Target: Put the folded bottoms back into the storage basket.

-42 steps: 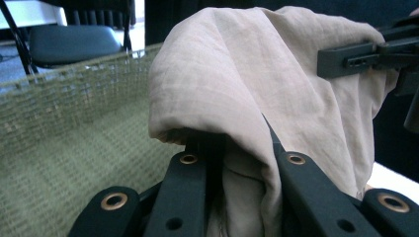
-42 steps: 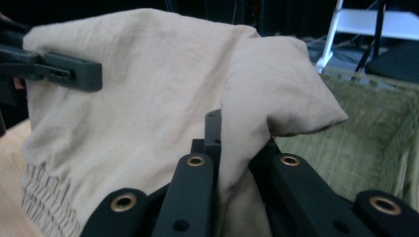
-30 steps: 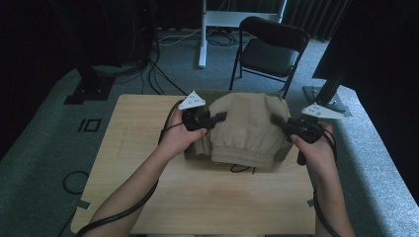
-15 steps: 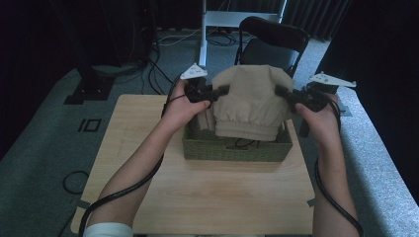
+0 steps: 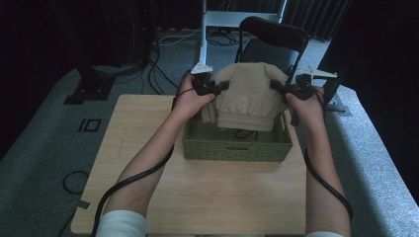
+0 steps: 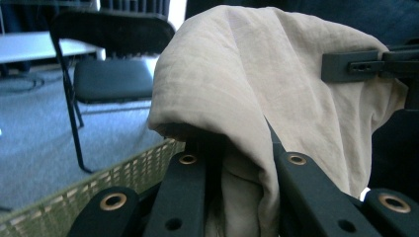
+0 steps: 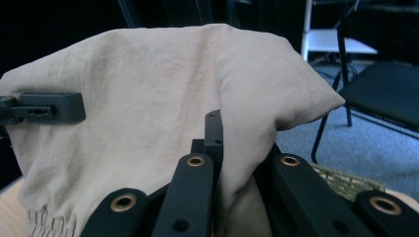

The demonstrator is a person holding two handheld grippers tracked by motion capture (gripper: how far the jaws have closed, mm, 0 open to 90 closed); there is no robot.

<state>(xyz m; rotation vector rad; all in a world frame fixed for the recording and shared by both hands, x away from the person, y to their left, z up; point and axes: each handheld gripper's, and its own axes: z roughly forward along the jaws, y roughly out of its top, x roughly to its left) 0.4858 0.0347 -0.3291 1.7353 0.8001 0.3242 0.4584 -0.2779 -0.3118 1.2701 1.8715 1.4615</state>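
**Desk:** Where is the beige garment [image 5: 249, 96] right now?

**Caption:** You hold it up above the far half of the woven basket [image 5: 236, 148], its gathered hem hanging just inside the basket's rim. A second ago the cloth sat low and nearer you, hiding the basket; half a second ago it was rising and the basket's front wall showed. Now the basket's bare bottom is open to view, so by my reading you are lifting the garment out of it, or carrying it over it.

**Desk:** And the grips?

**Caption:** Your left gripper [image 5: 211, 88] is closed tight on the garment's left upper edge, cloth bunched between its jaws in the left gripper view [image 6: 237, 177]. Your right gripper [image 5: 290, 90] pinches the right upper edge the same way [image 7: 222, 173].

**Desk:** How does the garment look?

**Caption:** Soft, creased, light linen-like fabric, draped in a rounded hump between the two grips above the basket, with an elastic-ruffled edge at the bottom.
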